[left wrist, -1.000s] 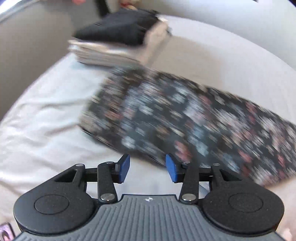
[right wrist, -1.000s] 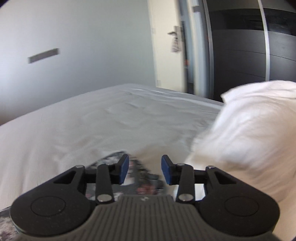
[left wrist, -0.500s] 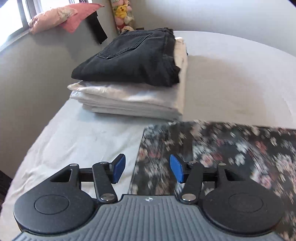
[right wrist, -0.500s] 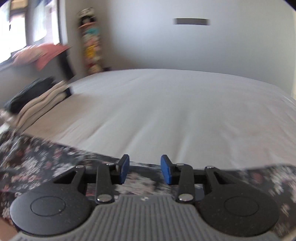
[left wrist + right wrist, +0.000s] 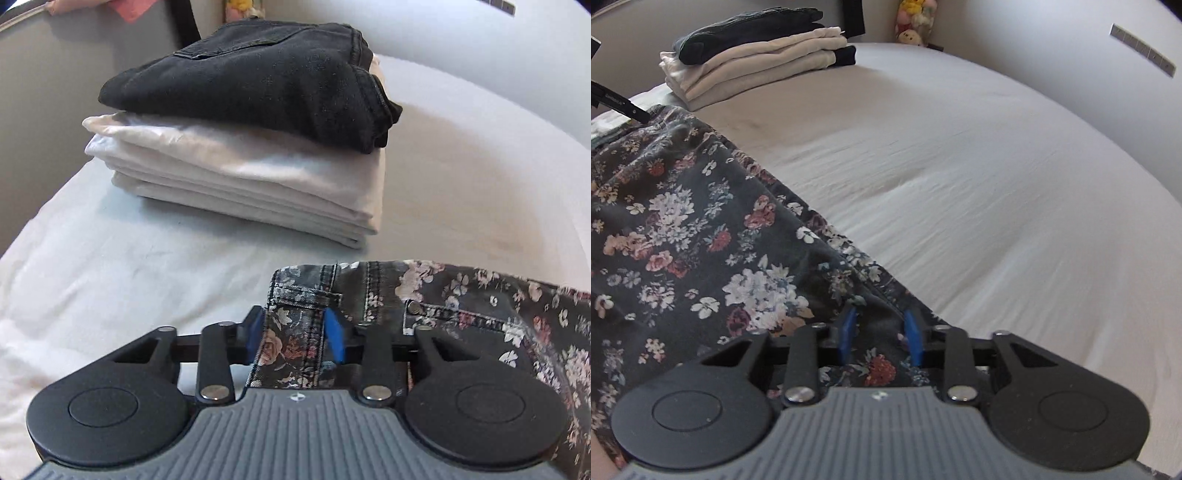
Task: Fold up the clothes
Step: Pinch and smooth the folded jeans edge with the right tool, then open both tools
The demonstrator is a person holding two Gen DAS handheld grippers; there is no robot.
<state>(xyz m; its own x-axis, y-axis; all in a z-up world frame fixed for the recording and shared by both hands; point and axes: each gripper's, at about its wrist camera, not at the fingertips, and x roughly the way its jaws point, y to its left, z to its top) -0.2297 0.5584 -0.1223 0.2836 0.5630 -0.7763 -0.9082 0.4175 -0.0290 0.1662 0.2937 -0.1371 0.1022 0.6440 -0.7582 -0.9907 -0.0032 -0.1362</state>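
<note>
Floral jeans (image 5: 461, 317) are spread on the bed (image 5: 960, 166), near the folded stack (image 5: 240, 147). Left gripper (image 5: 295, 330) straddles the waistband corner, right gripper (image 5: 877, 334) the far end, both gaping, nothing pinched. Looks like the fold's start: next up, clamp both.

Floral jeans (image 5: 461, 314): printed denim, matt, coarse weave, small metal rivet. Black jeans (image 5: 258, 74) on the stack: matt denim, thick stitched seams. White folded clothes (image 5: 240, 177): soft smooth cotton-like cloth. Bed sheet (image 5: 960, 166): matt fabric, fine wrinkles. Left gripper (image 5: 295, 332): matt black plastic, ribbed grey body, shiny metal pins, blue pads.
</note>
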